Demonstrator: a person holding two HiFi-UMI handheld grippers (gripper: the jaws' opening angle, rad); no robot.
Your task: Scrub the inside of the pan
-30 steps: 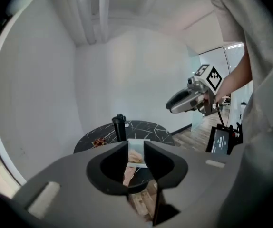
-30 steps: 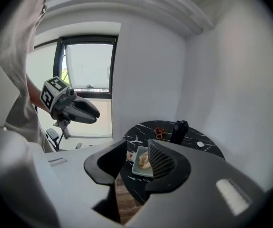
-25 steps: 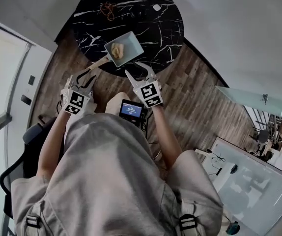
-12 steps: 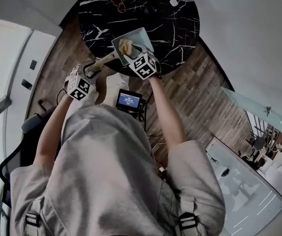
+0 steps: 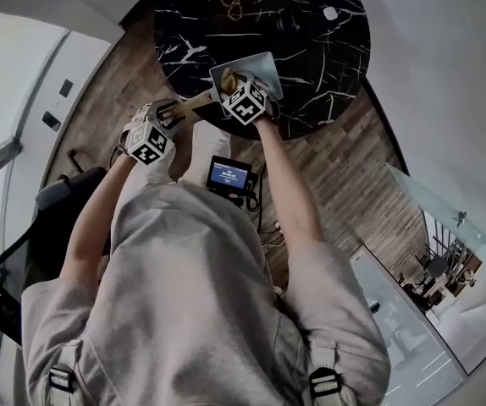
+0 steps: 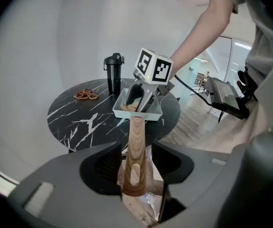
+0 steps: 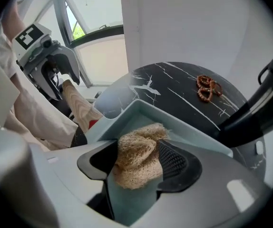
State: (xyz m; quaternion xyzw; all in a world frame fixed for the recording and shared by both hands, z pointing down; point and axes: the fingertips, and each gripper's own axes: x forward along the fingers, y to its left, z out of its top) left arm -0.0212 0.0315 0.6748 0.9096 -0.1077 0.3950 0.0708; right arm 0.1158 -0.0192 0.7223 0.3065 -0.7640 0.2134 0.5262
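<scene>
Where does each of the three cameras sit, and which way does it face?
Head view: on the person's head, facing steeply down at the table; shows torso, arms, both grippers.
Left gripper view: on the left gripper, facing along the handle to the pan; its open jaws flank the handle.
Right gripper view: on the right gripper, facing into the pan; jaws opening around the scrubber.
Both gripper views share the pan.

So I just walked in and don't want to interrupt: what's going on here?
A person works at a pan on the black marble table with two handheld grippers. The left gripper sits open around the pan's wooden handle, not clamped on it. The right gripper reaches into the pan, its jaws opening around a fibrous scrubber lying inside.
</scene>
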